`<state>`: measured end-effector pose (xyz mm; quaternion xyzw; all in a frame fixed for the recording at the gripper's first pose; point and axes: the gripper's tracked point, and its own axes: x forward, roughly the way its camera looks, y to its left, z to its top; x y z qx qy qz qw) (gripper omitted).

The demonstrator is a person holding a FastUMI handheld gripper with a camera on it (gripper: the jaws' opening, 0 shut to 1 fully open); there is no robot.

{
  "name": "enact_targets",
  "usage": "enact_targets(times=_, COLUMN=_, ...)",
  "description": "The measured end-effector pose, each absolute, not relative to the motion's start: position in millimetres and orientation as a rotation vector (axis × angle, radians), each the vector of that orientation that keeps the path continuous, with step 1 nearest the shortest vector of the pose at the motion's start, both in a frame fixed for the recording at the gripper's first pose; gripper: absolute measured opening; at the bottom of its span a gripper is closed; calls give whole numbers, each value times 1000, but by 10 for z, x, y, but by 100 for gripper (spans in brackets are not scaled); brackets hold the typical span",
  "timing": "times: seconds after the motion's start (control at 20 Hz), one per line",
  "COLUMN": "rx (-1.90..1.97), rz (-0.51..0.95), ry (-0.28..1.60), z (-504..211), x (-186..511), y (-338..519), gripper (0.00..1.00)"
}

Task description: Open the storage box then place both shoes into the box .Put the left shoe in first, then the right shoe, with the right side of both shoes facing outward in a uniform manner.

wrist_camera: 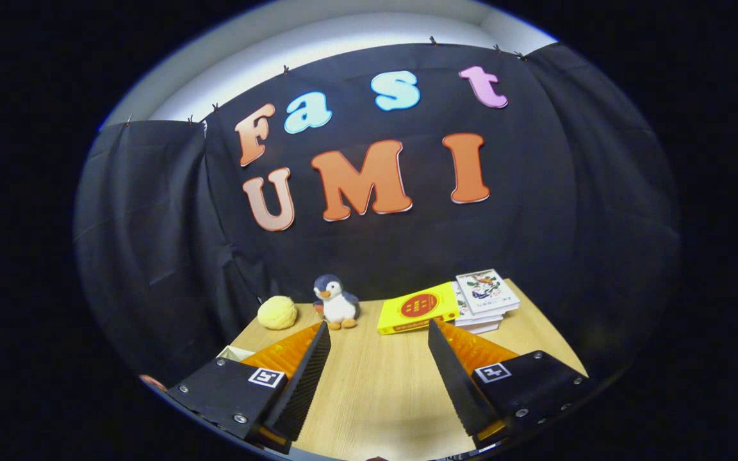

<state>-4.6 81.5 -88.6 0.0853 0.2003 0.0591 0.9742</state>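
My gripper [378, 333] is open, its two fingers spread wide over the wooden table [375, 390] with nothing between them. A pale corner of some object [233, 351] peeks out just left of the left finger; I cannot tell what it is.
Beyond the fingers, at the back of the table, sit a yellow ball-like plush [277, 312], a penguin plush [337, 302], a yellow book [418, 308] and a stack of books [485, 298]. The black cloth wall stands right behind them.
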Motion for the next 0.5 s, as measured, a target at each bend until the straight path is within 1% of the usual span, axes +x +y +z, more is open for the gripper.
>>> enact_targets(times=0.2, rx=154, rz=91, ry=304, z=-657, x=-36, y=397, gripper=93)
enact_targets(times=0.5, rx=143, rz=123, ry=247, z=-494, x=-22, y=224, gripper=93)
